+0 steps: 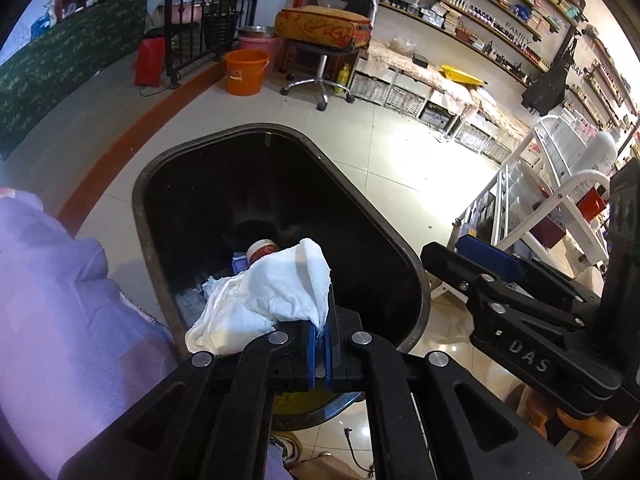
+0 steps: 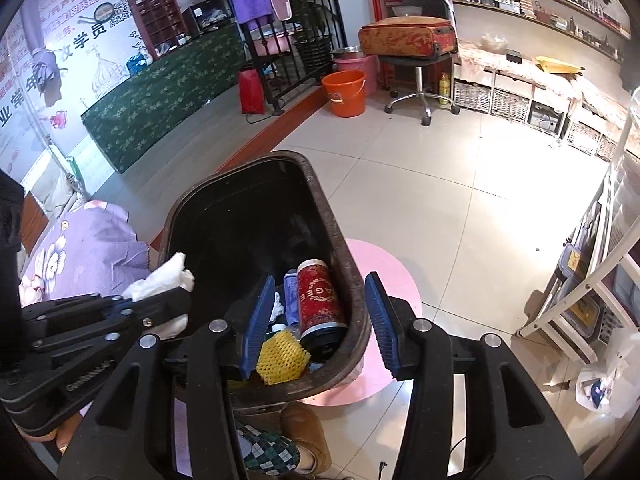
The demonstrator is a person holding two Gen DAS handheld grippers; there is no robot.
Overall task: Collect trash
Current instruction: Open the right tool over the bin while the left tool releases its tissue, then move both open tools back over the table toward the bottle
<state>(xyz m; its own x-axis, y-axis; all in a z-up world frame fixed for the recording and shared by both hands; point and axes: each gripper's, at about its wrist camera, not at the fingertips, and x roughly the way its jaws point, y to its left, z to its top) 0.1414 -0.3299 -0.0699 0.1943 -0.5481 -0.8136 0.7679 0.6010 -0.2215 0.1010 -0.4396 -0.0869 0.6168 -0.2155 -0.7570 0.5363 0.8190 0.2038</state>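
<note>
From the left wrist, the left gripper [image 1: 319, 334] is pinched tight on a corner of a crumpled white tissue [image 1: 264, 296], which hangs over the near end of the black bin [image 1: 416, 280]. It looks light, soft and limp, so an edge pinch should hold it.

From the right wrist, the right gripper [image 2: 318, 322] gapes wide with nothing in it, above the bin's near right rim; inside lie a red can [image 2: 322, 300] and yellow mesh [image 2: 282, 356].
</note>
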